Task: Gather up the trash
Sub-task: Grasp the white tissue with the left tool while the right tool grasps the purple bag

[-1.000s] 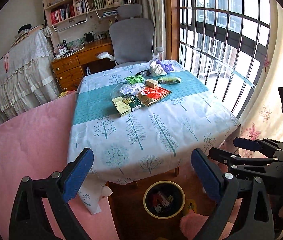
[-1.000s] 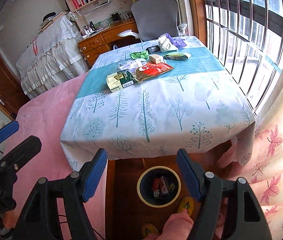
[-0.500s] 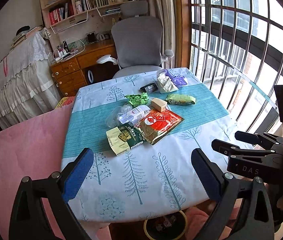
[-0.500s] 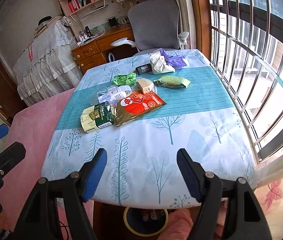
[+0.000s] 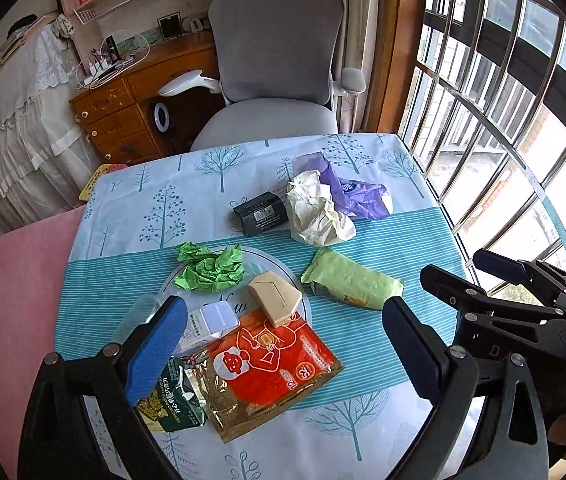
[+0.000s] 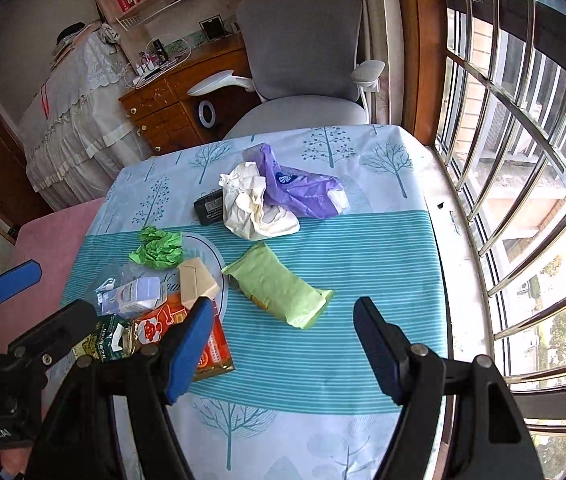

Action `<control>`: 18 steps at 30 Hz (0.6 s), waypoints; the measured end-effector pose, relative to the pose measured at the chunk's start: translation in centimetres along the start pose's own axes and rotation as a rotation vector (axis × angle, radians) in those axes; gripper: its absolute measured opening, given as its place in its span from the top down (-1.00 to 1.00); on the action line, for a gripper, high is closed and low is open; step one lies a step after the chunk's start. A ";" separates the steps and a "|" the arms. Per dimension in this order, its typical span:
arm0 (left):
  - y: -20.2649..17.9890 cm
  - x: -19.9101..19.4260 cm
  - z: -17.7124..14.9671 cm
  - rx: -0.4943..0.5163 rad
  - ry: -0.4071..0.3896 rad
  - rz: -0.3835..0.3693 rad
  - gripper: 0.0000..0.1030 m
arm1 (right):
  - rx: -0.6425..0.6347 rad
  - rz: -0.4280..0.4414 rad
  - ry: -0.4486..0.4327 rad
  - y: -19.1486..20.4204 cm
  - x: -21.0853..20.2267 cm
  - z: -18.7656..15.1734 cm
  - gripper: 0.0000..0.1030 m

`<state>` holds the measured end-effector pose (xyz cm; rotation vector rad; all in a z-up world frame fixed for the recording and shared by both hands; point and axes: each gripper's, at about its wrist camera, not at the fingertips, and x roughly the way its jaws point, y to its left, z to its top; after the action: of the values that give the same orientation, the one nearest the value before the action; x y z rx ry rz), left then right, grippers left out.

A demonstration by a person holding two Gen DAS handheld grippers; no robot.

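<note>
Trash lies on the table (image 5: 363, 432): a red-orange foil pouch (image 5: 271, 368), a dark green packet (image 5: 171, 404), a beige box (image 5: 275, 298), crumpled green paper (image 5: 211, 268), a light green wrapper (image 5: 351, 284), crumpled white paper (image 5: 315, 212), a purple bag (image 5: 355, 196) and a black box (image 5: 261, 214). My left gripper (image 5: 283, 350) is open and empty above the red pouch. My right gripper (image 6: 283, 344) is open and empty, just short of the light green wrapper (image 6: 279, 284). The red pouch (image 6: 211, 344) is partly hidden behind its left finger.
A grey office chair (image 5: 279, 68) stands behind the table's far edge. A barred window (image 6: 523, 140) runs along the right. A wooden desk (image 5: 131, 100) and a pink-covered surface (image 5: 7, 300) are on the left. A small white carton (image 6: 135, 296) and clear plastic lie beside the packets.
Both grippers have moved forward and over the table toward the trash. The bin on the floor under the table has dropped out of view. Both stay open.
</note>
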<state>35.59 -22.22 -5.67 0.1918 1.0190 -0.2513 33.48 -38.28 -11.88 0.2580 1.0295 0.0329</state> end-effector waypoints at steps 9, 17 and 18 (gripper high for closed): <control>-0.4 8.6 4.6 -0.073 0.077 -0.031 -0.88 | 0.110 0.032 0.046 -4.2 7.2 6.1 -0.41; -0.3 11.9 6.0 -0.073 0.087 -0.015 -0.88 | 0.178 0.047 0.089 -5.3 12.6 9.4 -0.60; -0.2 12.3 6.1 -0.076 0.089 -0.013 -0.88 | 0.184 0.050 0.102 -5.4 13.3 9.5 -0.60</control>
<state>46.67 -25.56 -13.11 0.1284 1.1162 -0.2167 47.94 -43.42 -19.69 0.4535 1.1288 -0.0039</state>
